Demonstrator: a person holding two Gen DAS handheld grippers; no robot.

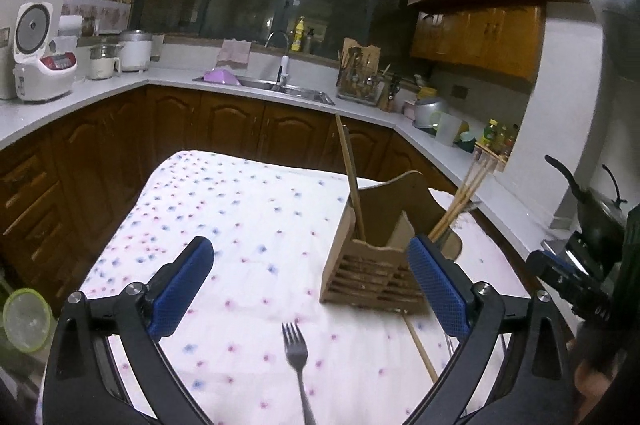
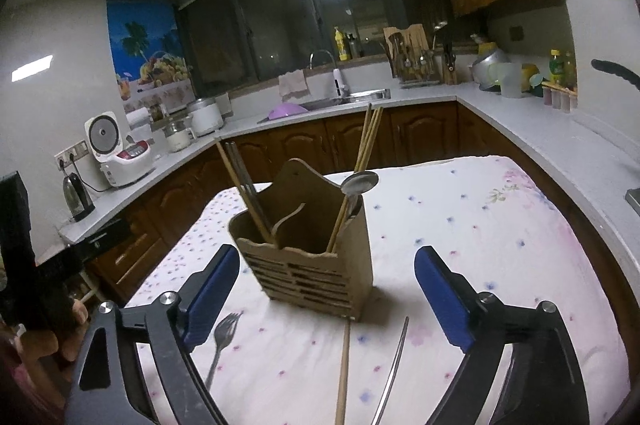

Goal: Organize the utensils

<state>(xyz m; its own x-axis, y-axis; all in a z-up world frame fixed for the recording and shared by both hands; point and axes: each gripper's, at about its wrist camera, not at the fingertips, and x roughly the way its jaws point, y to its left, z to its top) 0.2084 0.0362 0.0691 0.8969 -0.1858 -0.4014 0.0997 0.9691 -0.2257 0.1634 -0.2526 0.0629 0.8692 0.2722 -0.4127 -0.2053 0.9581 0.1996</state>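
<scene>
Both grippers, left (image 1: 308,289) and right (image 2: 326,293), gape empty; next, grasp grey metal fork (image 1: 297,361) for slatted wooden caddy (image 2: 308,265)

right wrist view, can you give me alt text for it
Open right tongs point at a wooden utensil holder on a floral tablecloth, holding chopsticks and a spoon. A fork, a wooden chopstick and a metal chopstick lie on the cloth before it, with kitchen counters behind.

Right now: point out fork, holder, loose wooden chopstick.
fork (image 1: 295,345), left wrist view, on its tines.
holder (image 2: 308,275), right wrist view, slatted front wall.
loose wooden chopstick (image 2: 343,377), right wrist view, mid-shaft.
</scene>
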